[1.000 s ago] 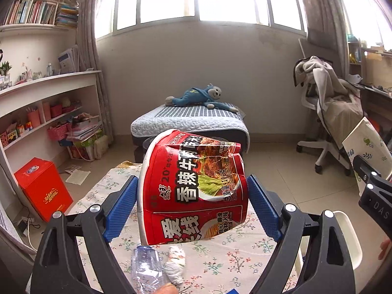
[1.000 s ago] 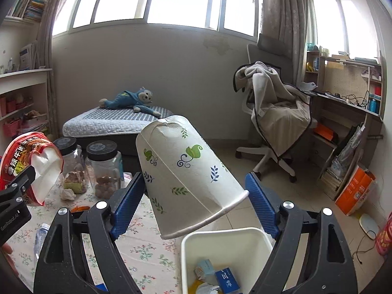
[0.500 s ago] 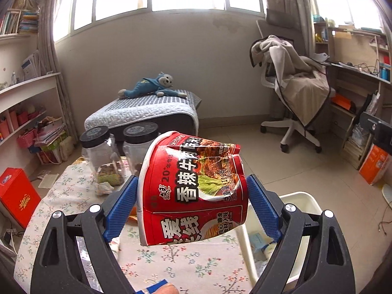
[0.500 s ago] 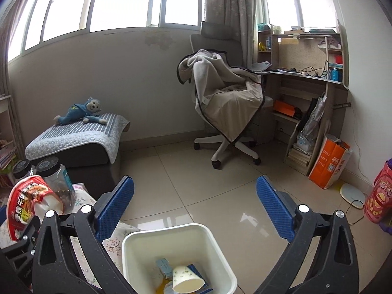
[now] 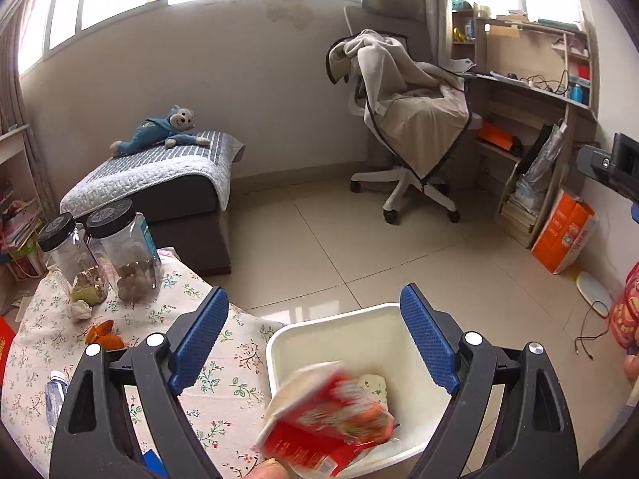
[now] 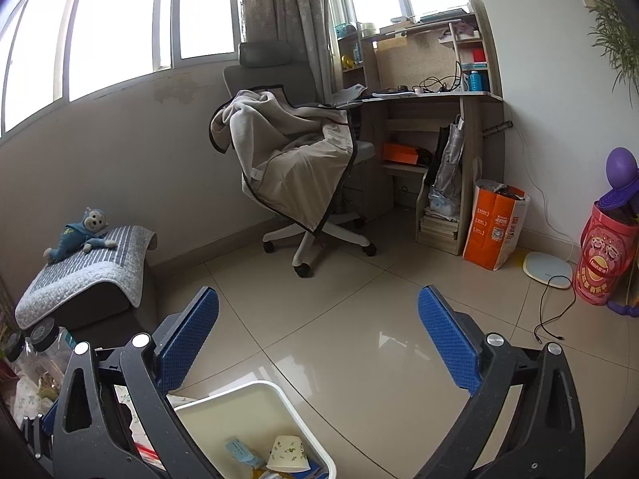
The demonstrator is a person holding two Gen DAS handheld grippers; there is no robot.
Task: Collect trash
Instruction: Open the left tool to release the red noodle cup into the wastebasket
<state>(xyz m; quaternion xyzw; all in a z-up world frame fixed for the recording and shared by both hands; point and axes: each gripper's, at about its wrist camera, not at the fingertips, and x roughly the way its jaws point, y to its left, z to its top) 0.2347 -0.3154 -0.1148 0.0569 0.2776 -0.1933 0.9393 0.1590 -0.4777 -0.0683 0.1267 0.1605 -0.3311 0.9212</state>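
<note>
Tiled floor [image 5: 319,247] spread past a floral-clothed table [image 5: 223,363] with a white bin [image 5: 351,319] beside it. Over the bin the left gripper [image 5: 315,333] stood wide open and empty; the red noodle cup [image 5: 327,419], blurred, lay below its jaws at the bin's near rim. Wide open and empty too, the right gripper [image 6: 317,327] hung above the bin [image 6: 255,393], where a paper cup [image 6: 288,454] lay.

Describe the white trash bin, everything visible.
The white trash bin is a squarish open-topped tub with rounded corners, plastic by its look, standing upright on the tiled floor beside the floral-clothed table. Inside lie a leaf-printed paper cup and blue scraps. A blurred red noodle cup is over its near rim, below the open left gripper; whether they touch is unclear.
</note>
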